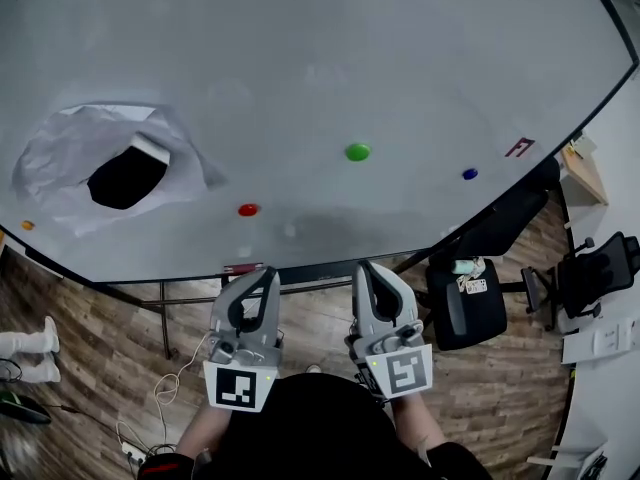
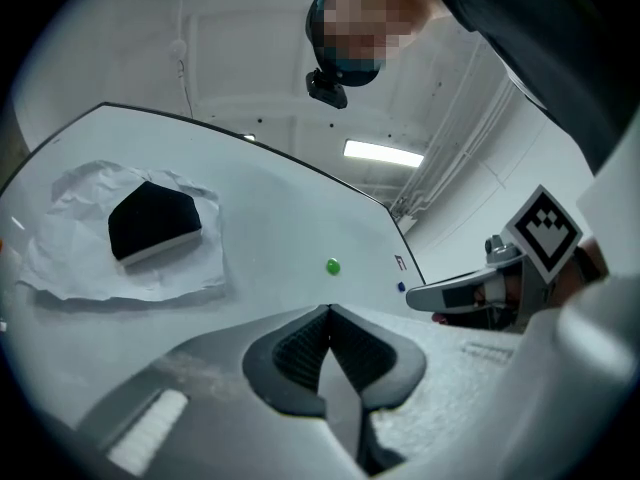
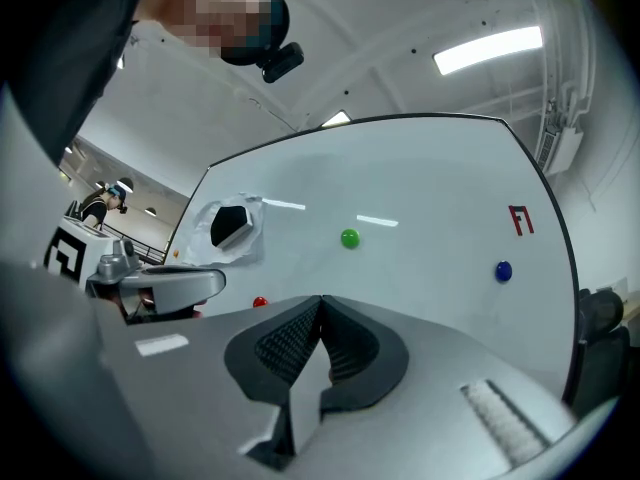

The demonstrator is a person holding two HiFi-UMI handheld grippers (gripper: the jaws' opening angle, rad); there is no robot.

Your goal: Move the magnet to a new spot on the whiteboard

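Item: green magnet (image 1: 357,152), a small domed button near the middle of the whiteboard (image 1: 300,58); red magnet (image 1: 248,209) at its 8 o'clock, blue magnet (image 1: 469,174) at its 3 o'clock. Which one the task means is unclear. Probably light, rigid and smooth, clinging until peeled off; best pinched across the rim. Left gripper (image 1: 262,278) and right gripper (image 1: 368,268): jaws closed together, empty, at the board's 6 o'clock, clear of it.
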